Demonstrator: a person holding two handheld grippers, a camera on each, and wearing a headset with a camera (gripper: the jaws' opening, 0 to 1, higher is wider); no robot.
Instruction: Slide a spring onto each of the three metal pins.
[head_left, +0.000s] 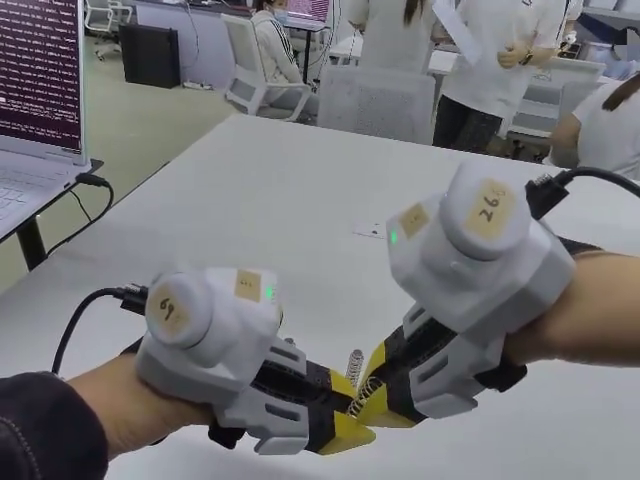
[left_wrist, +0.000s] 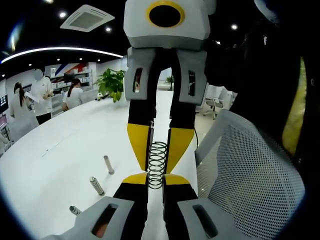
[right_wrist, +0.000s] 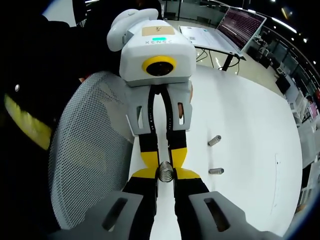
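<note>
I am holding the spring (left_wrist: 157, 164) in the air between the two sets of jaws, which are meeting tip to tip above the desk (head_left: 300, 200); the right gripper (right_wrist: 166, 176) is closed down to the coil's width, with the coil sitting end-on between its yellow tips; the left gripper (left_wrist: 156, 181) is equally narrow, with the coil's near end lying between its tips, though I am not able to tell how firmly it is biting.

I am judging the spring to be light, thin-wired and springy, likely to bow or shoot out if squeezed across the middle; I am favouring a soft grip near one end, leaving the other end open for a pin.

A plain pin (left_wrist: 108, 164) is standing well apart from the jaws; a second piece (left_wrist: 96, 186) and a third piece (left_wrist: 75, 210) are lining up near it, too small to say whether they are carrying springs.

The desk is looking white, smooth and probably slippery; a laptop (head_left: 40, 90) is sitting off to one side, a mesh chair back (left_wrist: 250, 175) is pressing close, and people are standing about the office.
</note>
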